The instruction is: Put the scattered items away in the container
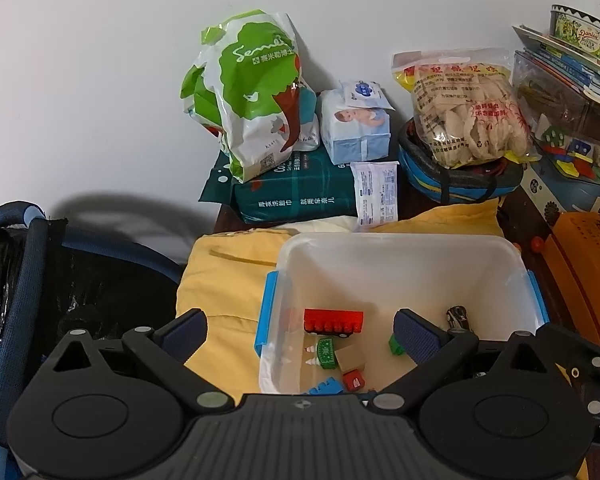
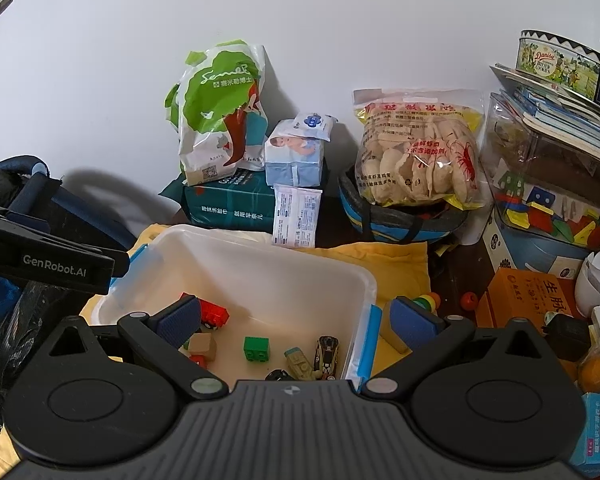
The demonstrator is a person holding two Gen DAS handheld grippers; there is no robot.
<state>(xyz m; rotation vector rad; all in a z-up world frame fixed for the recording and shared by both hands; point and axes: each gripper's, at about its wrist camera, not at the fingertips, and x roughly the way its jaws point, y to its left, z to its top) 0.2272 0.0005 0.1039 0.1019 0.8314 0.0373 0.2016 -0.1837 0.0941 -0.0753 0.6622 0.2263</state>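
Below both spread tools [image 1: 300,338] [image 2: 298,322] — toys in container [image 2: 260,264].

Home setting, likely a cluttered family room corner with a small child's things. Against the plain white wall [image 2: 340,20]: nappy pack [image 2: 228,204], baby wipes [image 2: 294,156], bag of prawn crackers [image 2: 418,152]. Far right: cookie tin [image 2: 556,64] on stacked picture books [image 2: 560,116], tub of coloured wooden blocks [image 2: 552,216].

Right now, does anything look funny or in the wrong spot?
Yes: a small rainbow-striped toy and an orange ball lie outside the clear plastic bin with blue clips, to its right, while other toys are already inside.
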